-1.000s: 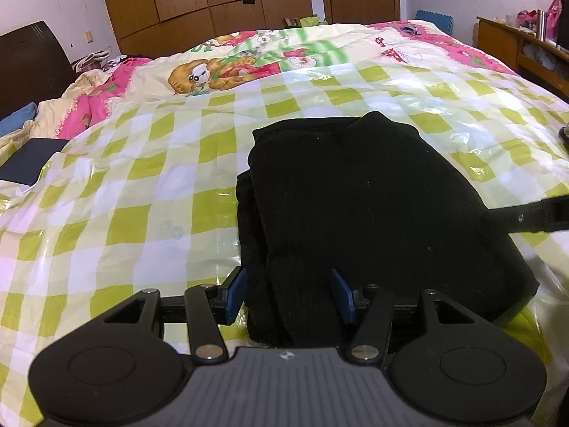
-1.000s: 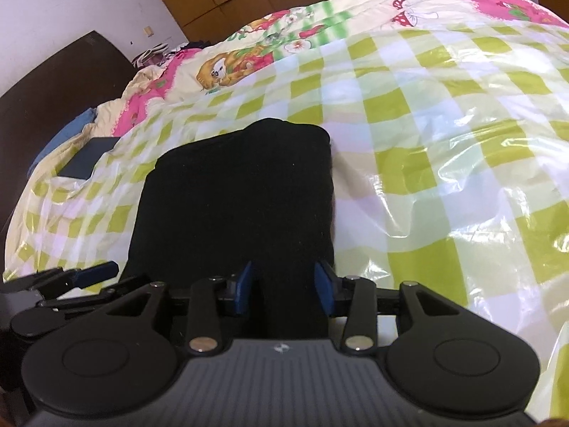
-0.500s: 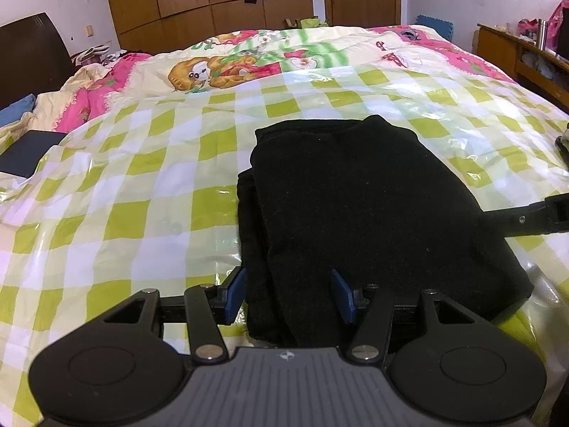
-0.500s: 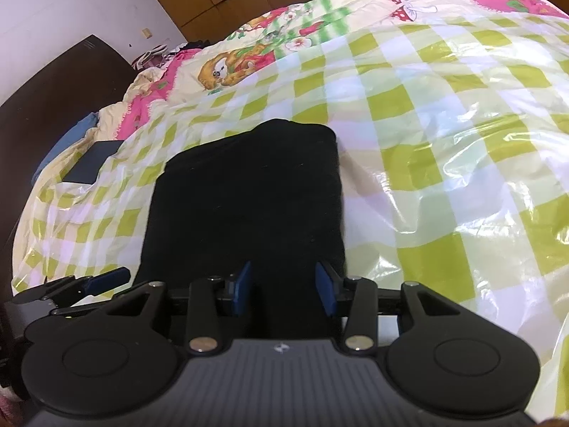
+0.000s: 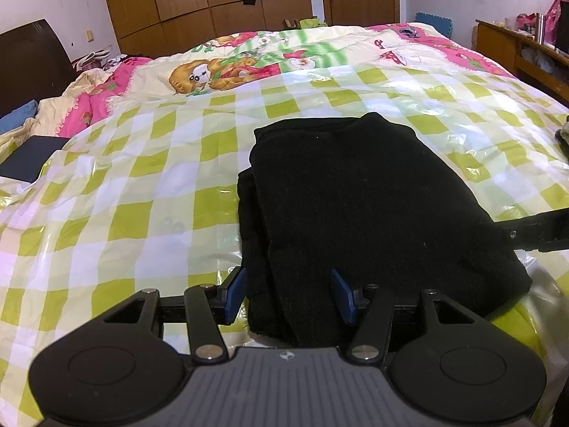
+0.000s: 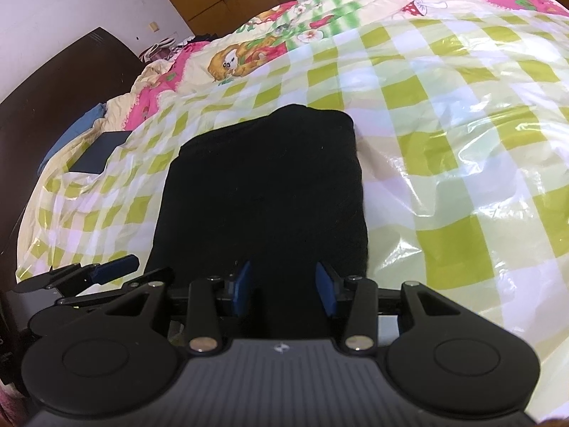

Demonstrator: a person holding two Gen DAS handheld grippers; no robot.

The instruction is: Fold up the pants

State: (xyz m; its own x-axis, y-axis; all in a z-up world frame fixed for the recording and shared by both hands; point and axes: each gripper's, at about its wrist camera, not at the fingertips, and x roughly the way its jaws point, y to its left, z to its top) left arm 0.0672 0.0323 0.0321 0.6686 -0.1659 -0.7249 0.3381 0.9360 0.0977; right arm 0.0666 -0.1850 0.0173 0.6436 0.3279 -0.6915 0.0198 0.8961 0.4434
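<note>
Black pants (image 5: 355, 192) – soft, thick, limp – lie folded on the bed's slippery checked plastic sheet (image 5: 149, 192); left gripper (image 5: 290, 293) and right gripper (image 6: 282, 286) gape, empty, straddling the near edge – best pinched there through all layers

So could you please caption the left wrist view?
Open left hand-held gripper at folded black pants on checkered sheet.

The right hand-held gripper (image 6: 283, 289) has its blue fingers (image 6: 242, 287) spread, straddling the near edge of the folded black pants (image 6: 265, 185). The pants lie on a green-checked plastic sheet (image 6: 444, 135) covering the bed. The left hand-held gripper (image 6: 106, 271) shows at lower left.
</note>
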